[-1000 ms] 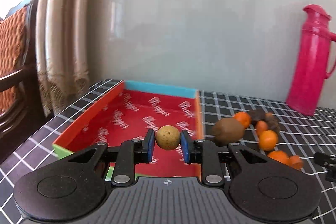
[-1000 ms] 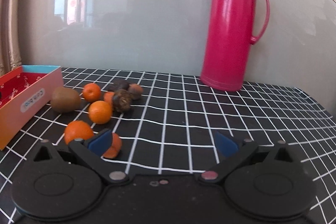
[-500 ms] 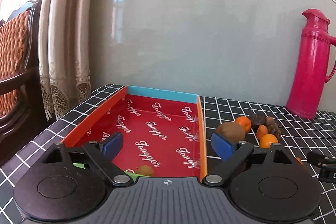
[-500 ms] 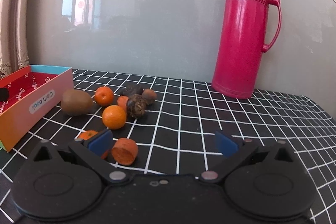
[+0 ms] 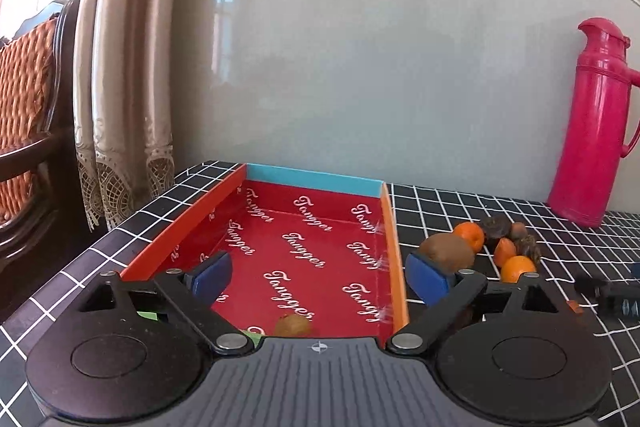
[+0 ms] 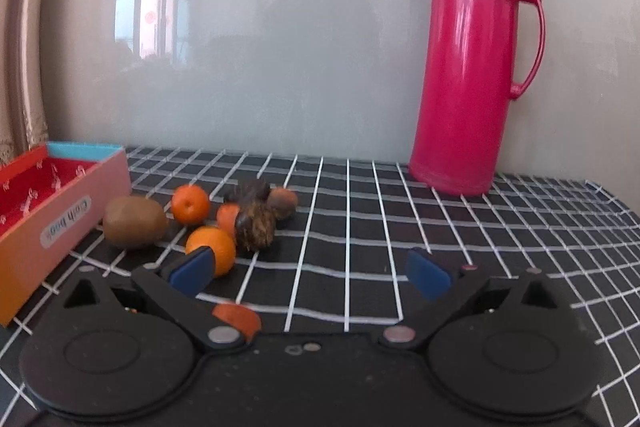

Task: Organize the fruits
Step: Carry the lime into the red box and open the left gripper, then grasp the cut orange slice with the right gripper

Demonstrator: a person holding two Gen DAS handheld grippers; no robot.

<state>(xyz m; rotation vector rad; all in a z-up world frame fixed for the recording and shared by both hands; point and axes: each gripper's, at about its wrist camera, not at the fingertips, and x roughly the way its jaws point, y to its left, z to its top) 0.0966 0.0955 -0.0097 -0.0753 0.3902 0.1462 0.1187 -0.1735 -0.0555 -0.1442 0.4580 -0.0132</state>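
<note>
Here the left hand-held gripper (image 5: 320,277) hangs spread above the box (image 5: 296,247).

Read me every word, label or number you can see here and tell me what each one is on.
"Tangger", in white script, repeated across the red inner floor and walls of the box.
"Cloth bag", roughly, on the oval label on the box's outer side; soft, so not certain.
The pink flask shows no text.

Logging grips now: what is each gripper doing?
Left gripper: open, empty, above the red box.
Right gripper: open, jaws closing, nothing between them.
</note>
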